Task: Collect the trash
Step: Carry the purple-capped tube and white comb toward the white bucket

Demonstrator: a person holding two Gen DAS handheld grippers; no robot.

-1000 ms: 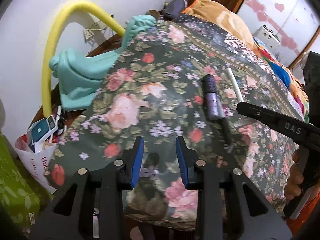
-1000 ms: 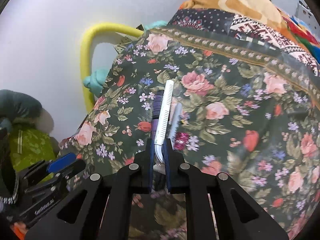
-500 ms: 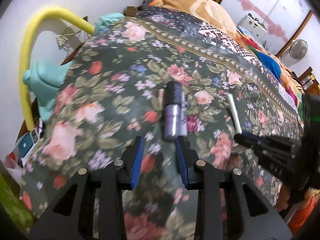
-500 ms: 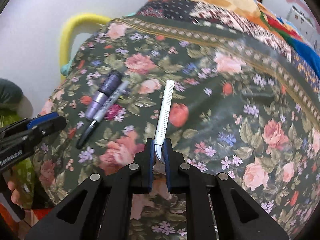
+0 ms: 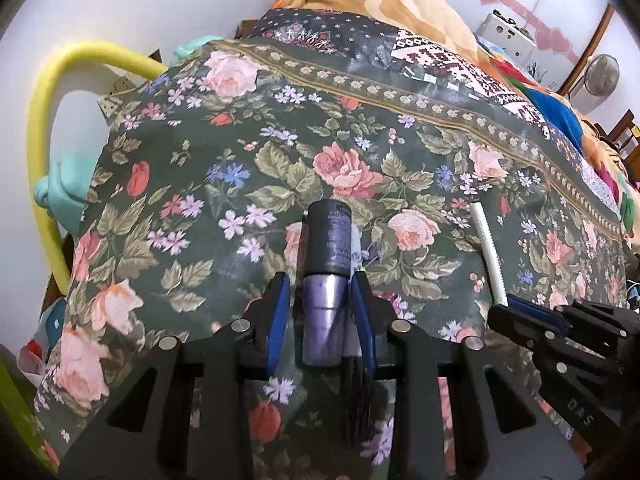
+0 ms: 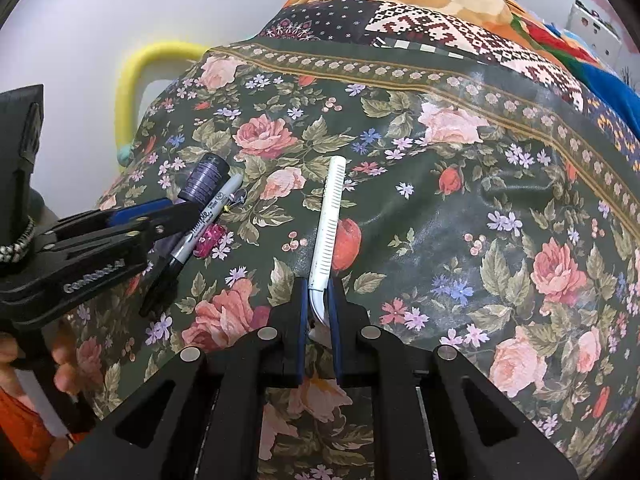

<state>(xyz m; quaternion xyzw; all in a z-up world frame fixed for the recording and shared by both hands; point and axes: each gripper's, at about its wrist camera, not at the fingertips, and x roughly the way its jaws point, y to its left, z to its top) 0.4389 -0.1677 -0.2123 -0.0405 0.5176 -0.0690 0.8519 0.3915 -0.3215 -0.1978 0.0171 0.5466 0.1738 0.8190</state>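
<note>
A purple tube with a dark cap (image 5: 325,276) lies on the floral bedspread (image 5: 224,168), and a Sharpie marker (image 6: 204,220) lies against its right side. My left gripper (image 5: 322,312) straddles the tube. Its jaws are closing, and a thin gap still shows at the left pad (image 5: 279,308). In the right wrist view the left gripper (image 6: 160,216) reaches in from the left onto the tube (image 6: 204,178). My right gripper (image 6: 318,312) is shut on the curved end of a white toothed comb (image 6: 326,220), which points away over the spread. From the left wrist the comb (image 5: 486,256) and right gripper (image 5: 516,308) show at the right.
A yellow foam hoop (image 5: 40,152) and teal cloth (image 5: 60,192) sit past the bed's left edge by the wall. Orange bedding (image 5: 400,0) and patterned blankets pile up at the far end. A small pink glittery piece (image 6: 210,238) lies by the marker. A person's hand (image 6: 60,364) grips the left handle.
My left gripper has slid across the bedspread onto the purple tube, which now sits between its narrowing jaws. The right gripper carried the comb away from the tube, then held still.
</note>
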